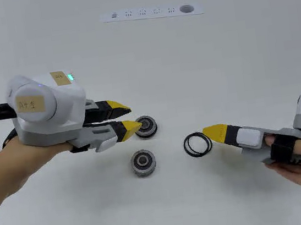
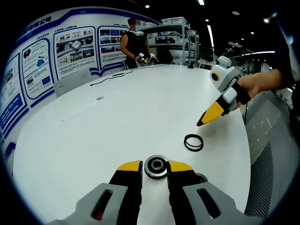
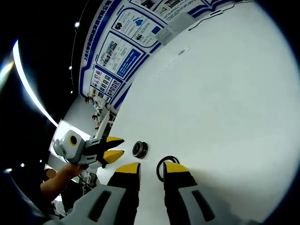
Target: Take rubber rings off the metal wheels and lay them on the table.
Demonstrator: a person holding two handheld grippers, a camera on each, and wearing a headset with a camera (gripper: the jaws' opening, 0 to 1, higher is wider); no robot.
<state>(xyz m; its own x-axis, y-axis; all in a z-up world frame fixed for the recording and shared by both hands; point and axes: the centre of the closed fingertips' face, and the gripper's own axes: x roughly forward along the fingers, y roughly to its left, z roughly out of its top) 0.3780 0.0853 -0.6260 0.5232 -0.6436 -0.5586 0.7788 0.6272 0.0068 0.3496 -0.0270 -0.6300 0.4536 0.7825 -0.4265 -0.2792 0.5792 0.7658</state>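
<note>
Rubber rings [image 1: 198, 144] are lying free by my open right gripper [image 1: 210, 133] while my left gripper [image 1: 133, 117], also open, is flanking a probably undone wheel [image 1: 146, 127].

Right tongs [image 3: 152, 169] gape just beside rubber rings [image 3: 159, 168].

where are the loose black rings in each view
Head view: loose black rings lie right of centre, off the right gripper's yellow tip.
Left gripper view: rings right of centre, below the right gripper's tip.
Right gripper view: rings bottom centre, at the jaw tips.
Shared landmark: the wheel nearest the left gripper.
</note>
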